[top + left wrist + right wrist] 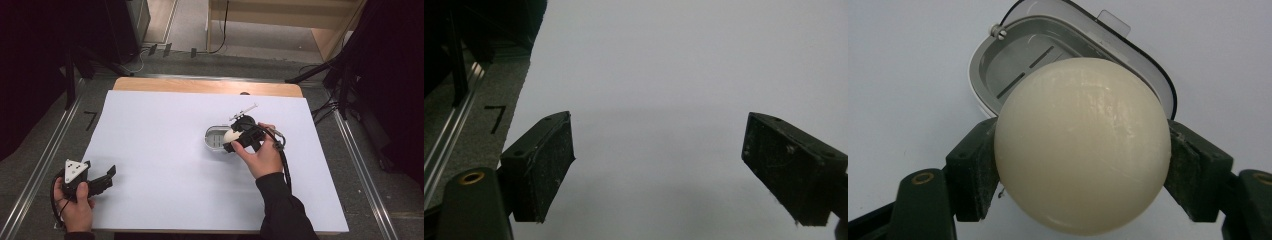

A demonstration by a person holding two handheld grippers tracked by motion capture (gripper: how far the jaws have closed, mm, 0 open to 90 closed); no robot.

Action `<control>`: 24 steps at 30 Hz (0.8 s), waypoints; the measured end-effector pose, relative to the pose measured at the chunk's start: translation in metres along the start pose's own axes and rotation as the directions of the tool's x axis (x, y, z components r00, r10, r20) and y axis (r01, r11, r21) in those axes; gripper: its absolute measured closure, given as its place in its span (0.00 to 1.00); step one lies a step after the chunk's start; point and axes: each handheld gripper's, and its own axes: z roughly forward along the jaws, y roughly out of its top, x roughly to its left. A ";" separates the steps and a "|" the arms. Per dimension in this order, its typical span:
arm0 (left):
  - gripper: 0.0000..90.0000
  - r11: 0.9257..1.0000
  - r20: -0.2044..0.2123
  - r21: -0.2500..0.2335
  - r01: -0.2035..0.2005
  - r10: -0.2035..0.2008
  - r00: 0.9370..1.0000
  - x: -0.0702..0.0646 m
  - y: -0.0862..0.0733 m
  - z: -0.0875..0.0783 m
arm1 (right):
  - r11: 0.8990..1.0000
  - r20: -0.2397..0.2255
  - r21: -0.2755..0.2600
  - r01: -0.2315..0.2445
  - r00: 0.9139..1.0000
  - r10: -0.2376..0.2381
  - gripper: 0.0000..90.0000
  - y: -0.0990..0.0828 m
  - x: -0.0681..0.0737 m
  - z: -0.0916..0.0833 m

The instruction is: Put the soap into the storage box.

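My right gripper [1083, 150] is shut on a cream-white egg-shaped ball [1082, 145], one black pad pressing each side. In the high view the ball [231, 135] hangs at the near edge of a small oval grey-and-white dish [215, 137] in the middle right of the white table sheet; the right gripper [234, 139] points left toward it. The right gripper view shows the dish [1013, 65] just behind and below the ball, its hollow bare. My left gripper [109, 175] rests at the sheet's near left corner, its jaws wide apart over bare sheet [659, 165].
A thin white syringe-like object [243, 111] lies just beyond the dish. White sheet [160, 150] covers a wooden table with metal rails on both sides. A black mark like a "7" [91, 119] sits on the grey floor left of the sheet.
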 end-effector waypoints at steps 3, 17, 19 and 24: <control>0.16 1.000 0.000 0.000 0.000 0.000 1.000 0.000 0.000 0.000 | 1.000 -0.001 0.001 0.000 1.000 0.000 0.28 0.002 0.000 0.001; 0.16 1.000 0.000 0.001 0.000 0.000 1.000 0.000 0.000 0.000 | 1.000 -0.002 0.011 0.008 1.000 -0.008 0.28 0.010 0.001 0.009; 0.16 1.000 0.000 0.001 0.001 -0.001 1.000 0.000 0.000 0.000 | 1.000 -0.006 0.008 0.002 1.000 -0.002 0.28 0.011 0.001 0.010; 0.16 1.000 0.000 0.000 0.000 0.000 1.000 0.000 0.000 0.000 | 1.000 -0.006 0.012 0.005 1.000 -0.005 0.28 0.015 0.002 0.013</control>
